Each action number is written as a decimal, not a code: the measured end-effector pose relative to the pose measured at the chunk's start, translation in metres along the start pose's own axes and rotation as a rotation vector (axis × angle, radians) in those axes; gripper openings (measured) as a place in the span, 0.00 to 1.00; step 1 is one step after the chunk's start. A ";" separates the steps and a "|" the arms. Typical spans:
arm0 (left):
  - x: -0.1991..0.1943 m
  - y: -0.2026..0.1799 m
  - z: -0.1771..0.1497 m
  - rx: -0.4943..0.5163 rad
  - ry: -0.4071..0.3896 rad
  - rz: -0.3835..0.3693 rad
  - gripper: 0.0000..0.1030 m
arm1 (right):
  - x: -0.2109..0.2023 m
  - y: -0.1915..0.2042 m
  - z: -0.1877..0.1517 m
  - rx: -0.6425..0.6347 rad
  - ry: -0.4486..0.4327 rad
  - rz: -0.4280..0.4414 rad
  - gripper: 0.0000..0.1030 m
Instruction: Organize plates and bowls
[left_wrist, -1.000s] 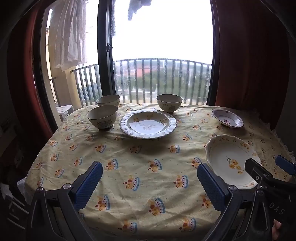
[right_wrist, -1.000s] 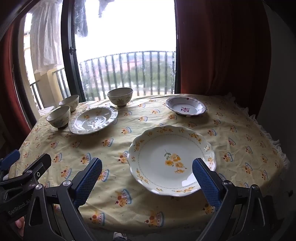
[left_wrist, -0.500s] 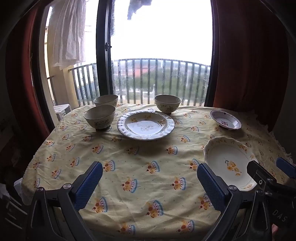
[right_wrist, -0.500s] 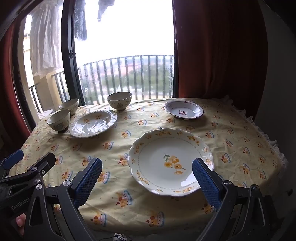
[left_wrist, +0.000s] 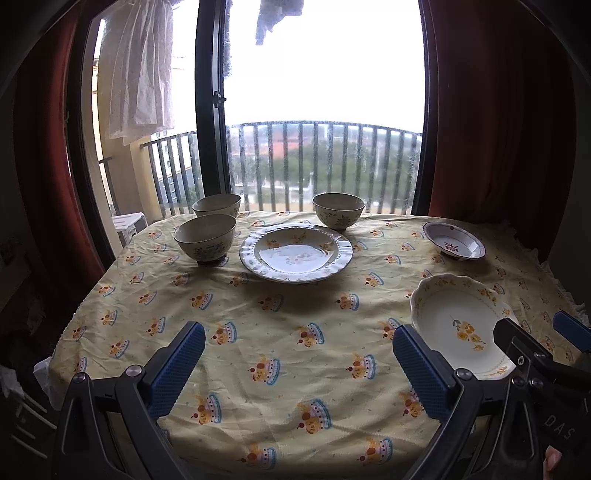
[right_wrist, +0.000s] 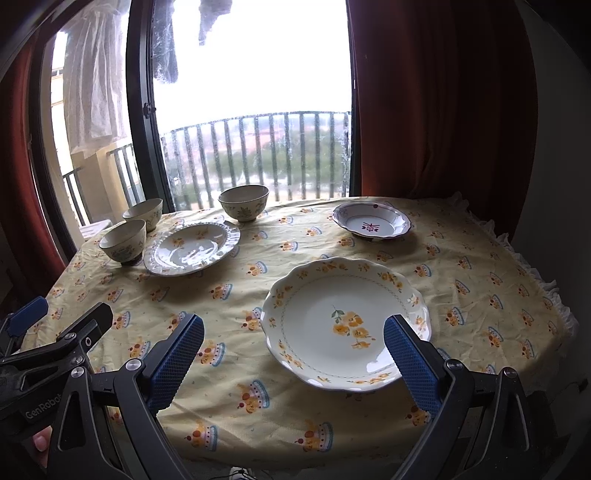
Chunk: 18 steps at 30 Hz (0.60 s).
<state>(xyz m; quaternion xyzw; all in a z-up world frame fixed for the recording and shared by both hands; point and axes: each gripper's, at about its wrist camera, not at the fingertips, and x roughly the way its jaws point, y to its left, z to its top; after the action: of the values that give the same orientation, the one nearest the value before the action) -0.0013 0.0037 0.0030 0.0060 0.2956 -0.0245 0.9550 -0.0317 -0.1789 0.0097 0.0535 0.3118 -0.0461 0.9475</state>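
Note:
A table with a yellow cloth (left_wrist: 295, 332) (right_wrist: 240, 406) holds three bowls: two at the far left (left_wrist: 205, 238) (left_wrist: 216, 205) and one at the back middle (left_wrist: 338, 211) (right_wrist: 243, 202). A white ruffled plate (left_wrist: 295, 254) (right_wrist: 192, 251) lies beside them. A scalloped plate with yellow flowers (left_wrist: 461, 325) (right_wrist: 343, 321) lies near the front right. A small plate with a purple motif (left_wrist: 453, 245) (right_wrist: 371, 221) sits at the back right. My left gripper (left_wrist: 299, 365) is open and empty above the near cloth. My right gripper (right_wrist: 293, 363) is open and empty, just short of the flowered plate.
A balcony door with railing (left_wrist: 321, 162) stands behind the table. Red curtains (left_wrist: 498, 129) (right_wrist: 443, 110) hang to the right. The cloth's frilled edge (right_wrist: 535, 277) marks the table's right rim. The other gripper shows in each view (left_wrist: 535, 369) (right_wrist: 44, 350).
Both grippers have pulled back and risen slightly, so the table looks farther away and lower. No dish has moved. Both stay open.

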 end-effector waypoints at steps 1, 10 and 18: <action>0.000 -0.001 0.000 0.002 0.000 0.002 0.99 | 0.000 0.000 0.000 0.001 0.000 0.002 0.96; -0.001 0.000 0.000 0.003 -0.001 0.003 0.99 | 0.001 -0.001 -0.002 0.003 -0.002 0.009 0.96; -0.004 0.000 0.001 0.011 -0.020 0.007 0.99 | -0.001 -0.001 -0.001 0.007 -0.020 0.007 0.96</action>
<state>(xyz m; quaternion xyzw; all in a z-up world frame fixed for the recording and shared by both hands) -0.0039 0.0035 0.0058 0.0118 0.2857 -0.0228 0.9580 -0.0333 -0.1800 0.0088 0.0576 0.3020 -0.0442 0.9505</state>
